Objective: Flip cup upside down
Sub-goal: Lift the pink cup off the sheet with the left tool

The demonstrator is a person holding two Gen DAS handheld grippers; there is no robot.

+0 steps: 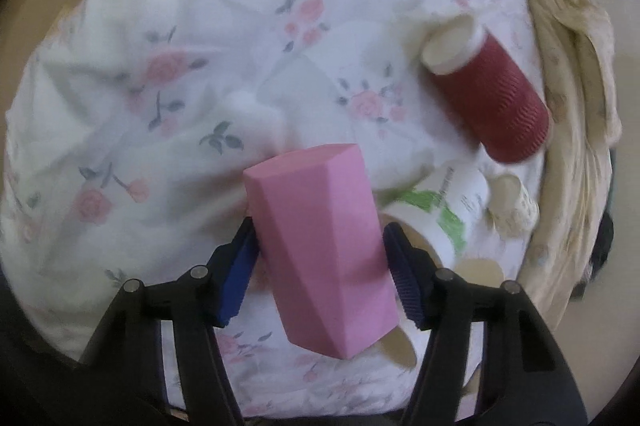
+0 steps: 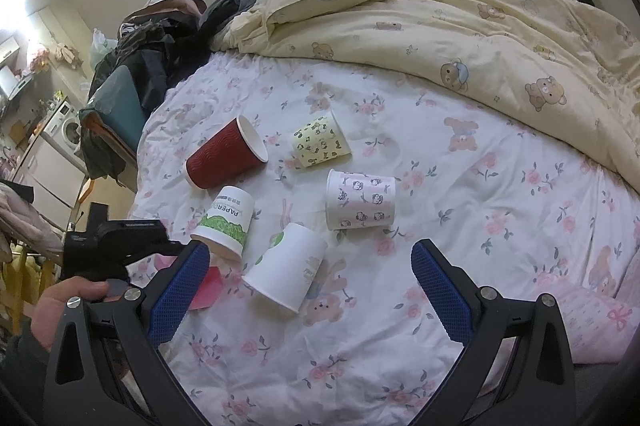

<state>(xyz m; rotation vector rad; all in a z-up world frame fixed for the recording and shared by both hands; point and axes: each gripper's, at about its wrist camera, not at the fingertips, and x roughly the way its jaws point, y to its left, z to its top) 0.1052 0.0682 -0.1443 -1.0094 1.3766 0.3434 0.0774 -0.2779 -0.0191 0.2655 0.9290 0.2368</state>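
My left gripper point(image 1: 320, 258) is shut on a pink faceted cup point(image 1: 320, 246) and holds it tilted above the floral bedsheet point(image 1: 160, 65); a corner of the pink cup point(image 2: 208, 286) shows in the right wrist view. A dark red ribbed cup point(image 1: 488, 93) lies on its side; it also shows in the right wrist view point(image 2: 224, 157). A white cup with green print point(image 1: 444, 218) lies beside the pink one. My right gripper point(image 2: 310, 290) is open and empty, just above a plain white cup point(image 2: 286, 266) lying on its side.
More cups lie on the sheet: a green-print cup point(image 2: 224, 222), a yellow patterned one point(image 2: 320, 141) and a pink-and-white one point(image 2: 360, 201). A yellow bear duvet point(image 2: 460, 13) is bunched at the back. Dark clothes point(image 2: 152, 53) pile at the bed's left edge.
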